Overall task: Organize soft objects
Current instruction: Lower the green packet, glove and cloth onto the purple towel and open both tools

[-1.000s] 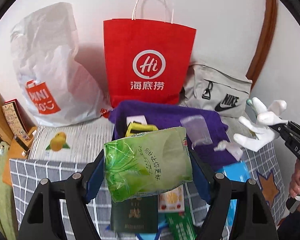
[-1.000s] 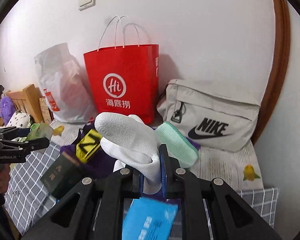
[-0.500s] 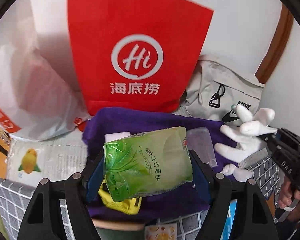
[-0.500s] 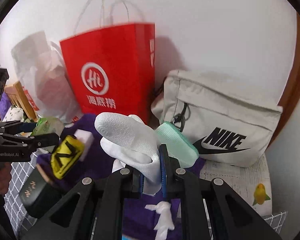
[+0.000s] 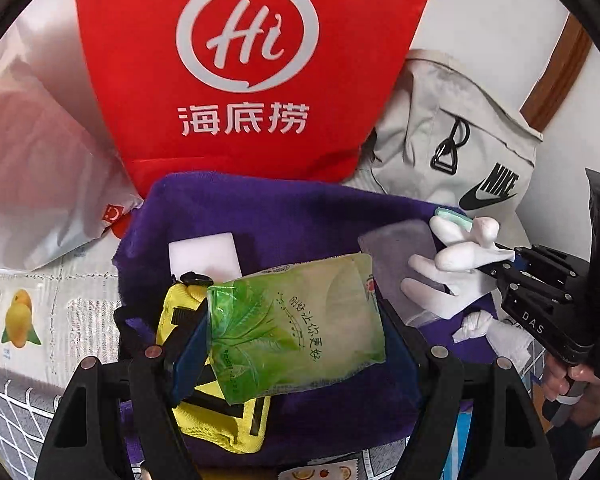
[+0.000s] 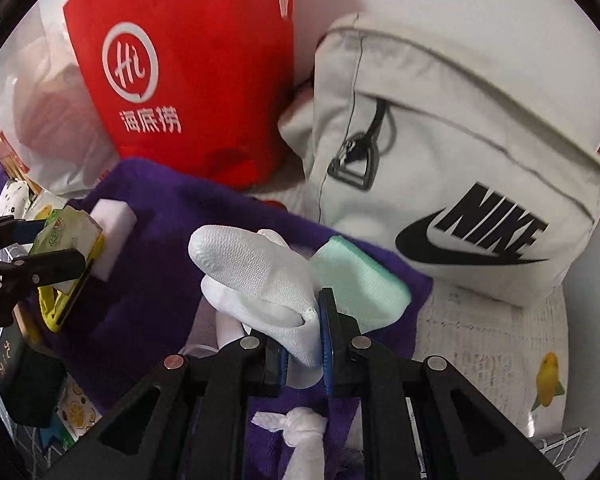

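Observation:
My left gripper [image 5: 296,320] is shut on a green tissue pack [image 5: 296,320] and holds it above a purple towel [image 5: 284,212]. It also shows in the right wrist view [image 6: 66,236] at the left. My right gripper [image 6: 304,336] is shut on a white sock with a mint cuff [image 6: 260,276], above the towel's right part [image 6: 172,216]. In the left wrist view the sock [image 5: 448,260] hangs at the right. On the towel lie a white foam block [image 5: 204,256], a yellow pouch [image 5: 220,420], a clear grey packet [image 5: 400,248] and a knotted white wad [image 6: 304,432].
A red Haidilao paper bag [image 5: 252,60] stands behind the towel, a white plastic bag [image 5: 40,176] to its left, a grey Nike bag [image 6: 460,168] to its right. A dark green box [image 6: 24,376] sits at the towel's near left on the checked cloth [image 5: 16,400].
Both grippers have moved forward and down toward the purple towel and the bags, each still holding its object. The red bag and Nike bag now fill more of the views.

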Motion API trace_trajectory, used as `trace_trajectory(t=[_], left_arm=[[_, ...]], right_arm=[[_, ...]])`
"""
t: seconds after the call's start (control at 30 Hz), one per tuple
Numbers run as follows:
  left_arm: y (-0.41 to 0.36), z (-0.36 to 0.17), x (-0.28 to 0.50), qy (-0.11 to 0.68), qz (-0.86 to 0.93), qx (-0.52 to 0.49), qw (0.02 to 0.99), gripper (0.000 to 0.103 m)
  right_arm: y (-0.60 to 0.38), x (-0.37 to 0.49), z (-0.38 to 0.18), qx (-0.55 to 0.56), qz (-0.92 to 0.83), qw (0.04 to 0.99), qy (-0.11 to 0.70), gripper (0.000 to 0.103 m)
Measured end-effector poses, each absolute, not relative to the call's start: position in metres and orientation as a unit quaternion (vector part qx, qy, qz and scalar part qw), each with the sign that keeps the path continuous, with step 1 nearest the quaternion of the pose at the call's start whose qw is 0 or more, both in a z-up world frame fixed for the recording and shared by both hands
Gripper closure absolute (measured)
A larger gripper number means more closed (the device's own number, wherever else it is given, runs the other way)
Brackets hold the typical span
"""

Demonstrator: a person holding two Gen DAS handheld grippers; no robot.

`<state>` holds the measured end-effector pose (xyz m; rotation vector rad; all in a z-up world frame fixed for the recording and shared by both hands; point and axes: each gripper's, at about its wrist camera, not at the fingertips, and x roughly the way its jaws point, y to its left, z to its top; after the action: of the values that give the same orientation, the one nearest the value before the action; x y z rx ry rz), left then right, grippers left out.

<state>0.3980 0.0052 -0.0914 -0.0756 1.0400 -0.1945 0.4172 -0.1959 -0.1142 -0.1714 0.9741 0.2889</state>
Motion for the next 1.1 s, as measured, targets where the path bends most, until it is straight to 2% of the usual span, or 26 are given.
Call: trace_trajectory(t=[0.27, 0.37, 0.43, 0.53, 0.73, 0.87, 1.1], left_arm=[[0.003, -0.096, 0.398, 0.501, -0.087, -0.028, 0.86, 0.026], [-0.001, -0.099, 0.398, 0.503, -0.083, -0.017, 0.86, 0.026], [-0.005, -0.101, 0.398, 0.504, -0.077, -0.002, 0.861, 0.026], [-0.013, -0.103, 0.396, 0.503, -0.068, 0.023, 0.861, 0.026], [-0.037, -0.093, 0.381, 0.491, -0.108, 0.053, 0.863, 0.026], [-0.055, -0.104, 0.379, 0.507, -0.122, 0.08, 0.85, 0.026], [-0.05, -0.115, 0.39, 0.532, -0.103, 0.065, 0.838, 0.026]], right_arm=[[-0.19, 0.419, -0.121, -0.094, 0.147, 0.861, 0.477, 0.085], [-0.19, 0.418, -0.12, -0.092, 0.149, 0.861, 0.478, 0.074], [-0.189, 0.417, -0.117, -0.099, 0.151, 0.862, 0.473, 0.062], [-0.188, 0.412, -0.11, -0.106, 0.15, 0.869, 0.46, 0.058], [-0.195, 0.409, -0.099, -0.101, 0.146, 0.875, 0.45, 0.057], [-0.205, 0.408, -0.092, -0.094, 0.143, 0.878, 0.447, 0.057], [-0.221, 0.403, -0.078, -0.089, 0.133, 0.886, 0.436, 0.055]])
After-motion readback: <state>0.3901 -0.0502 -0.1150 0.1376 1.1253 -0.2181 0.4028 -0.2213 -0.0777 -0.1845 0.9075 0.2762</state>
